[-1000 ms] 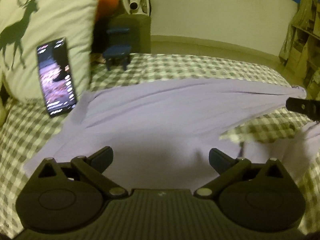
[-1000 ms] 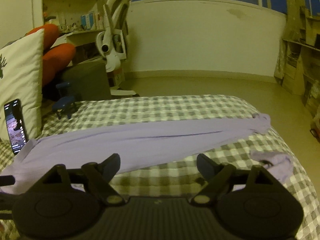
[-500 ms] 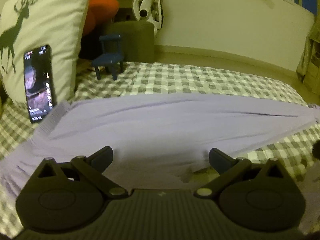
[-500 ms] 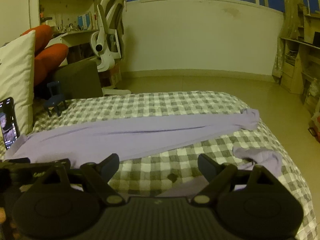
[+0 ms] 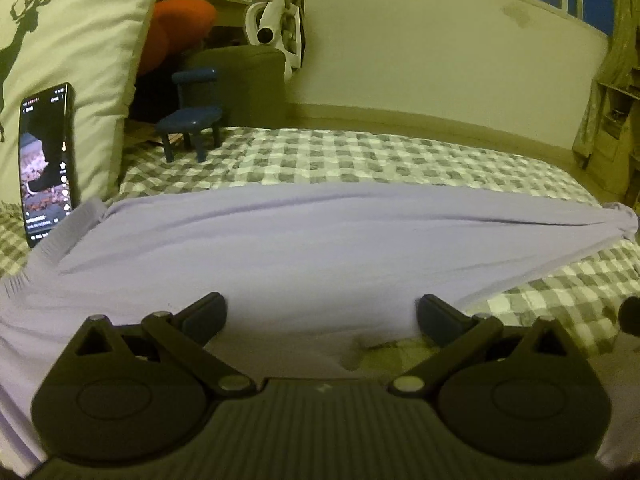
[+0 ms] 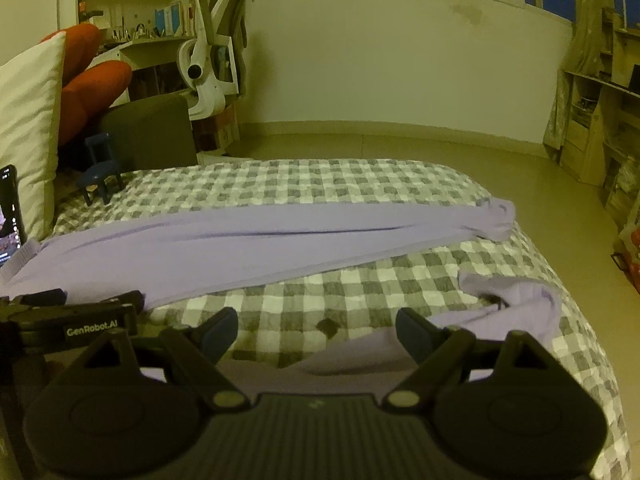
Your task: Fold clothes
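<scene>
Lavender trousers [image 5: 304, 240] lie stretched across the checked bed [image 5: 360, 156], waistband at the left, one leg running right to a bunched cuff [image 5: 620, 222]. In the right wrist view the far leg [image 6: 248, 240] lies flat and the near leg's cuff [image 6: 516, 300] is crumpled at the right. My left gripper [image 5: 320, 314] is open and empty, low over the seat of the trousers. My right gripper [image 6: 316, 326] is open and empty over bare bedsheet between the legs. The left gripper [image 6: 80, 312] shows at the left of the right wrist view.
A deer-print pillow [image 5: 80, 60] stands at the left with a lit phone [image 5: 48, 160] leaning on it. A small blue toy chair [image 5: 192, 116] stands on the bed's far left corner. Beyond are an ottoman [image 6: 148, 132], an office chair [image 6: 212, 60] and shelves [image 6: 600, 120].
Both grippers have drawn back toward the near side and lowered. The trousers now lie flat, the right leg released and spread out. Both grippers stay open.
</scene>
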The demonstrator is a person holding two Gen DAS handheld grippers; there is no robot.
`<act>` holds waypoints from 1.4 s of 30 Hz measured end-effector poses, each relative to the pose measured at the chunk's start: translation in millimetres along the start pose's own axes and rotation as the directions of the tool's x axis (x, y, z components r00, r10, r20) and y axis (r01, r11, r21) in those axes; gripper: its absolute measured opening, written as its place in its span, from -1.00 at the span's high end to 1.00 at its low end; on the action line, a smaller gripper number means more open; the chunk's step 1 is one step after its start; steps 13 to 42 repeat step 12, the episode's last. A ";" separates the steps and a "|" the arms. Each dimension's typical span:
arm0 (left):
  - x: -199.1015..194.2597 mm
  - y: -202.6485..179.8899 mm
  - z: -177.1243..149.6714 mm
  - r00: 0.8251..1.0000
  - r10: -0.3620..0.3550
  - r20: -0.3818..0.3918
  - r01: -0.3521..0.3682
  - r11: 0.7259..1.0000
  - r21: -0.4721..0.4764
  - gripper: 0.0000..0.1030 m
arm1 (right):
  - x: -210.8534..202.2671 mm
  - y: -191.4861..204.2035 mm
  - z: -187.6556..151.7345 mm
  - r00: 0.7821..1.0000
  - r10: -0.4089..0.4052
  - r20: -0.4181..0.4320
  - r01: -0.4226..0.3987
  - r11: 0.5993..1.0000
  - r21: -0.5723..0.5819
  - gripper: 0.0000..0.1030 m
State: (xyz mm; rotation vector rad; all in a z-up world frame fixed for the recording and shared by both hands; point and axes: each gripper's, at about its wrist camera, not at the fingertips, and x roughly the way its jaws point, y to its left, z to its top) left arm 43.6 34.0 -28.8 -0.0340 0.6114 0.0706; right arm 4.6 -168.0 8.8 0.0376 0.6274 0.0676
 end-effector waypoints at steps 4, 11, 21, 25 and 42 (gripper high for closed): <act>0.5 -0.1 -1.1 1.000 -0.001 0.003 0.001 1.000 -0.005 -1.00 | 2.1 1.5 -2.5 1.000 -0.004 -0.010 0.004 1.000 -0.008 -0.69; 2.0 -0.8 -2.5 1.000 0.004 0.006 -0.004 1.000 -0.005 -1.00 | 4.5 4.0 -5.8 1.000 -0.010 -0.023 0.010 1.000 -0.019 -0.69; 2.5 -0.4 -2.3 1.000 0.003 0.004 -0.003 1.000 -0.006 -1.00 | 4.6 4.3 -6.1 1.000 -0.011 -0.024 0.010 1.000 -0.020 -0.69; 2.5 -0.4 -2.3 1.000 0.003 0.004 -0.003 1.000 -0.006 -1.00 | 4.6 4.3 -6.1 1.000 -0.011 -0.024 0.010 1.000 -0.020 -0.69; 2.5 -0.4 -2.3 1.000 0.003 0.004 -0.003 1.000 -0.006 -1.00 | 4.6 4.3 -6.1 1.000 -0.011 -0.024 0.010 1.000 -0.020 -0.69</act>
